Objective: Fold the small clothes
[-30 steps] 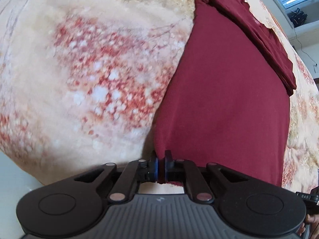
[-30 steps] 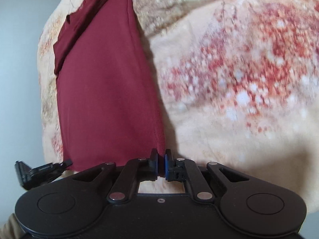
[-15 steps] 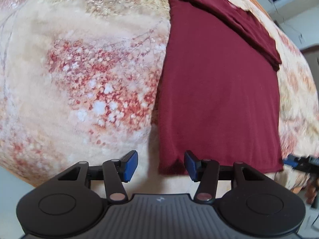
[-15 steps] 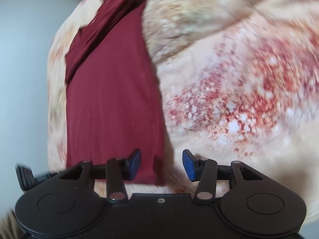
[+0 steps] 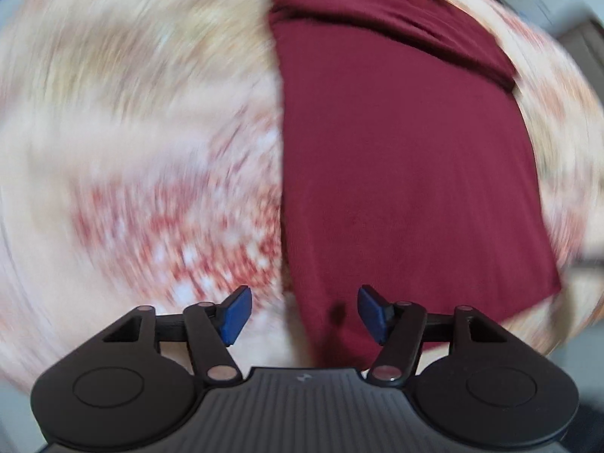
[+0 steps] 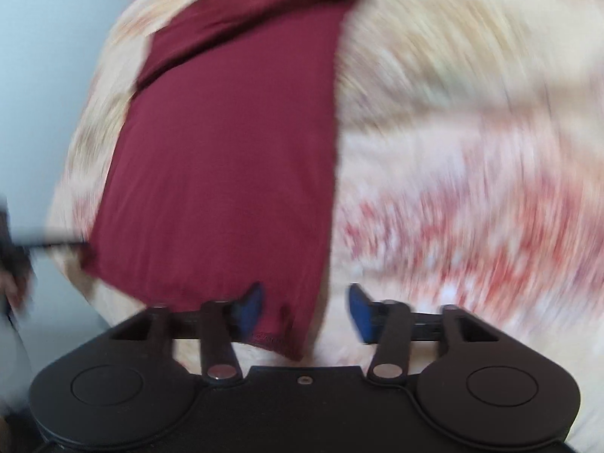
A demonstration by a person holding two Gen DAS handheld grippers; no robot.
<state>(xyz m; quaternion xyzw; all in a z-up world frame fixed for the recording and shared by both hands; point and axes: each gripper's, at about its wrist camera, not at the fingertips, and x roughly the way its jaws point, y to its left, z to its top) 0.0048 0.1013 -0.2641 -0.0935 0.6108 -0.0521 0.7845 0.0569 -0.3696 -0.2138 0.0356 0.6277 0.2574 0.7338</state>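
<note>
A dark red garment (image 5: 396,173) lies flat in a long folded strip on the patterned cloth, with a thicker folded band at its far end; it also shows in the right wrist view (image 6: 226,173). My left gripper (image 5: 304,315) is open and empty over the garment's near left corner. My right gripper (image 6: 304,311) is open and empty over the near right corner, whose stitched hem lies between the jaws. Both views are blurred by motion.
The surface is a cream cloth with red and orange speckles (image 5: 132,151). Its edge drops to a pale floor at the left of the right wrist view (image 6: 49,75). The other gripper shows as a dark blur at the left edge (image 6: 15,249).
Both grippers were shut on the garment's near corners one second ago. They let go, opened wide and are now swinging, and the garment lies flat.
</note>
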